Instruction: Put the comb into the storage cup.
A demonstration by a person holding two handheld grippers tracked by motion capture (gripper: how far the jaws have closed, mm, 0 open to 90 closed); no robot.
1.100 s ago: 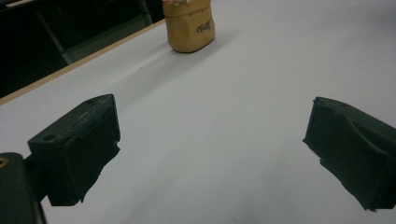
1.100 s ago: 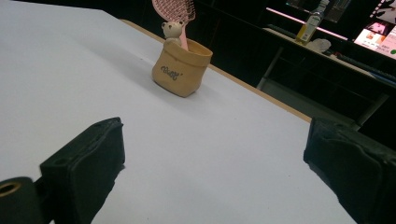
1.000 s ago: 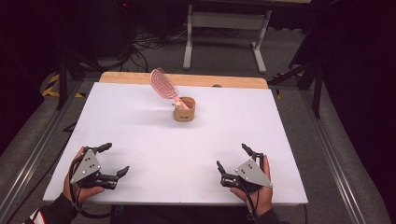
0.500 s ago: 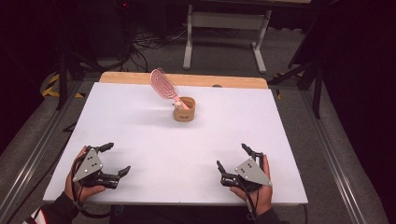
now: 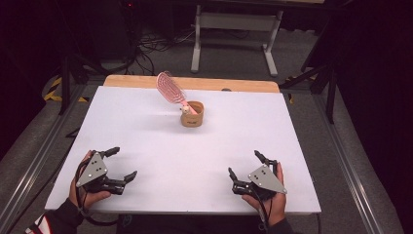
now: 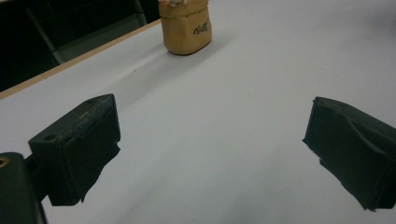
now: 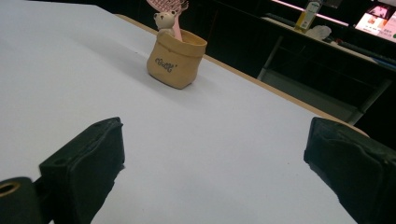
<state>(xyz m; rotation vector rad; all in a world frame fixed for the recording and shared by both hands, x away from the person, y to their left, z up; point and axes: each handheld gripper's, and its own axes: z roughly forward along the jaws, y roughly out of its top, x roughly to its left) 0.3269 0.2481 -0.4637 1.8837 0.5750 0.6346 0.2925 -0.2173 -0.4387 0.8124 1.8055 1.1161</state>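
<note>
A small tan cup (image 5: 192, 114) stands upright at the back middle of the white table (image 5: 146, 136). A pink hairbrush (image 5: 170, 88) leans out of it to the left, handle down in the cup. A little bear figure (image 7: 163, 20) sits on the cup's rim. The same tan cup (image 6: 186, 28) (image 7: 174, 58) lies far ahead of both grippers. My left gripper (image 5: 122, 164) rests near the front left edge, open, nothing between its jaws. My right gripper (image 5: 245, 165) rests near the front right edge, also open and empty.
A wooden strip (image 5: 195, 84) runs along the table's far edge. Beyond it stand a grey metal stand (image 5: 234, 29) and cables on a dark floor. Metal rails (image 5: 29, 161) flank the table on both sides.
</note>
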